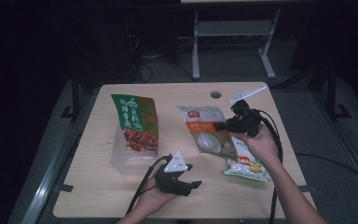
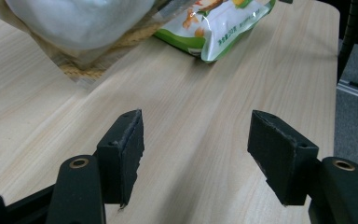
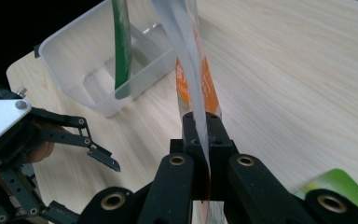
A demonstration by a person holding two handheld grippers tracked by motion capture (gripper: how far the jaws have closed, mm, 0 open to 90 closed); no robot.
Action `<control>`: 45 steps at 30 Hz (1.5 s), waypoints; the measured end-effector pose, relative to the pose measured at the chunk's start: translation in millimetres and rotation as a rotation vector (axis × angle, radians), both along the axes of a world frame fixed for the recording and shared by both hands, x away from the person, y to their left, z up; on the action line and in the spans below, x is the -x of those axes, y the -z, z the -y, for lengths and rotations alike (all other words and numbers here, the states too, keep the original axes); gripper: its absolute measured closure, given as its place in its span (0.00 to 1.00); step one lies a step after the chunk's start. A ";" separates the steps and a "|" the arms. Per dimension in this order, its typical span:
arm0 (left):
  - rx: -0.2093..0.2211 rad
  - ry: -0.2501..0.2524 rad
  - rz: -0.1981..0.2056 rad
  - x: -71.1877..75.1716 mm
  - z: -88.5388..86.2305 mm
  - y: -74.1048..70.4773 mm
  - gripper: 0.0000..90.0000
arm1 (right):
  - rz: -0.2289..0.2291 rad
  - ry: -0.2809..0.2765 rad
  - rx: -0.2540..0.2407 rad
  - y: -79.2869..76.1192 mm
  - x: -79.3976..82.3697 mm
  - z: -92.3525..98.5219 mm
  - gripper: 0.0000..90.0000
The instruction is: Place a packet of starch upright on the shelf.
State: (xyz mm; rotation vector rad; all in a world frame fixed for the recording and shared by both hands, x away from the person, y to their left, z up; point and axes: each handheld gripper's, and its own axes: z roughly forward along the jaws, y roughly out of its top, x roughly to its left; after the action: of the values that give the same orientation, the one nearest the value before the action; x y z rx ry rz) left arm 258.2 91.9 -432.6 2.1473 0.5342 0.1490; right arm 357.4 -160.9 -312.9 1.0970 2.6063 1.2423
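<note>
1. right gripper (image 3: 200,154) has its jaws pinched tight on the edge of the orange-and-white pouch (image 3: 193,79), lifting it off the table (image 3: 284,84). in the high view the same right gripper (image 1: 235,122) has that pouch (image 1: 205,128) hanging tilted in front of it.
2. left gripper (image 2: 196,154) sits with jaws spread wide and nothing between them, just bare wood underneath; in the high view it waits near the front edge, left gripper (image 1: 179,179).
3. likely target, i'd say, is the clear plastic bin (image 3: 98,70), where the green sauce packet (image 1: 135,121) already stands upright.
4. to do this well: keep the pinch firm and the pouch hanging edge-on, carry it across above the bin rim, and lower it beside the green packet rather than on top of it.
5. the free left gripper could steady the bin wall if it slides.
6. green-and-white snack bag (image 1: 244,163) lies flat under the right forearm, well clear of the path.
</note>
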 end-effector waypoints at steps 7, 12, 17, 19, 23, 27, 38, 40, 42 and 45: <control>0.006 0.017 0.004 4.2 -2.0 1.1 0.37 | 0.009 -0.004 -0.006 -5.2 -3.3 -3.8 1.00; 0.014 0.026 0.007 6.5 -2.6 1.3 0.35 | 0.014 -0.005 -0.013 -8.1 -4.2 -5.3 1.00; 0.018 0.031 0.014 6.5 -3.8 0.9 0.34 | 0.015 -0.003 -0.014 -12.8 -4.4 -8.5 1.00; 0.017 0.035 0.016 6.9 -4.5 1.0 0.34 | 0.017 -0.010 -0.014 -14.3 -5.3 -9.5 1.00; 0.021 0.037 0.022 8.2 -5.1 0.7 0.33 | 0.020 -0.016 -0.014 -16.2 -5.5 -13.2 1.00; 0.023 0.039 0.025 9.7 -5.8 0.9 0.33 | 0.021 -0.022 -0.011 -17.0 -6.9 -16.9 1.00; 0.030 0.037 0.019 9.5 -7.0 1.4 0.33 | 0.026 -0.046 -0.010 -21.6 -13.7 -32.0 1.00; 0.032 0.037 0.019 9.2 -7.9 1.4 0.33 | 0.027 -0.050 -0.010 -23.3 -15.4 -35.1 1.00; 0.031 0.038 0.021 9.1 -8.5 1.5 0.33 | 0.028 -0.051 -0.009 -24.6 -17.0 -38.4 1.00; 0.034 0.043 0.025 9.9 -8.7 1.1 0.33 | 0.024 -0.051 -0.012 -26.9 -19.5 -42.3 1.00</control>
State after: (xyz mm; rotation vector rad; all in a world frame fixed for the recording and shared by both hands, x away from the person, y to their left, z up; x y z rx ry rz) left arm 248.3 100.7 -433.7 2.1195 0.4723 0.1421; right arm 376.9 -118.6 -286.0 1.0166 2.6281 1.2744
